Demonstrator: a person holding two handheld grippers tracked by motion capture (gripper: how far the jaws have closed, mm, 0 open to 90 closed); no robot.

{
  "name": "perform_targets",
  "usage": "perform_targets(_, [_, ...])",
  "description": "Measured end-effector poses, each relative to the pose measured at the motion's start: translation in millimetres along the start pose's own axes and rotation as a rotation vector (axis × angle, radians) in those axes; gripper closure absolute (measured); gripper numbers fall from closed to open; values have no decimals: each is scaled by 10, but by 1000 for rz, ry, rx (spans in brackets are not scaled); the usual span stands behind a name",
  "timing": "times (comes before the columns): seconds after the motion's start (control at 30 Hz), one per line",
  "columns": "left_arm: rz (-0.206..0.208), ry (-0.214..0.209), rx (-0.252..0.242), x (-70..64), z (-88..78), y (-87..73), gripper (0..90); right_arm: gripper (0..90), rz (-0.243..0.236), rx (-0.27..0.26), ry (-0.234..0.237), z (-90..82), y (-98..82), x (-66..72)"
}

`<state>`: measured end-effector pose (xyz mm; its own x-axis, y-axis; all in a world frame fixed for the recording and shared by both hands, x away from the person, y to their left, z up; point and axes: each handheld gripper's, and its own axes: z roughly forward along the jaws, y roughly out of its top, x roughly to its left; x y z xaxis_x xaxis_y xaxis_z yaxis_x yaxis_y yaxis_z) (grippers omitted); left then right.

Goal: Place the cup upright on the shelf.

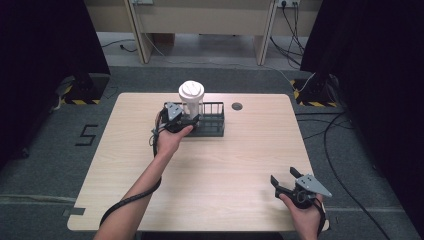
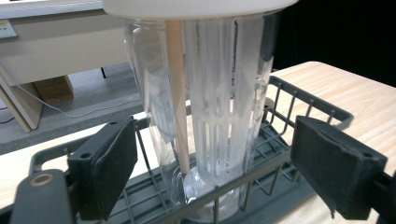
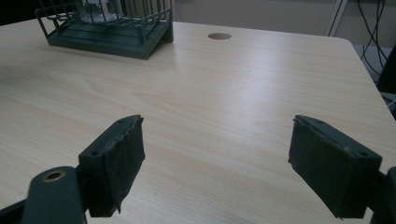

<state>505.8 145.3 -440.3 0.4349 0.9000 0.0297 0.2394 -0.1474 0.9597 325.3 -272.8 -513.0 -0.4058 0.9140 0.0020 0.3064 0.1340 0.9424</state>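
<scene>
At the centre of the high view, the left gripper (image 1: 186, 121) is reaching a clear tumbler (image 1: 191, 102) with a white lid, which is standing upright in the left end of a dark wire basket (image 1: 212, 125) on the wooden surface (image 1: 225, 165). Its jaws are gaping wide on either side of the tumbler, gripping nothing. At lower right, the right gripper (image 1: 285, 181) is idling well apart, jaws equally wide and empty. The grasp appears not yet made; closing and lifting are seemingly still remaining.
</scene>
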Motion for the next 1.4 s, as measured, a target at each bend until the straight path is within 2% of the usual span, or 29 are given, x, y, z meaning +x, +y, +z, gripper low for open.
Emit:
perform_targets(0.27, [9,-2,-4,20,-179,-24,144,188,-10,-2,-5,0,1,-4])
perform_targets(0.37, [7,2,-9,32,-252,-46,144,188,1,1,-1,1,0,3])
perform_targets(0.5, [4,7,-7,57,-344,-93,144,188,-11,-1,-6,1,1,-2])
perform_targets(1.07, [2,6,-1,146,-710,-292,144,188,-12,-3,-8,-1,0,0])
perform_targets(1.4, [-16,16,-6,220,-882,-372,144,188,-2,0,-7,-1,-1,12])
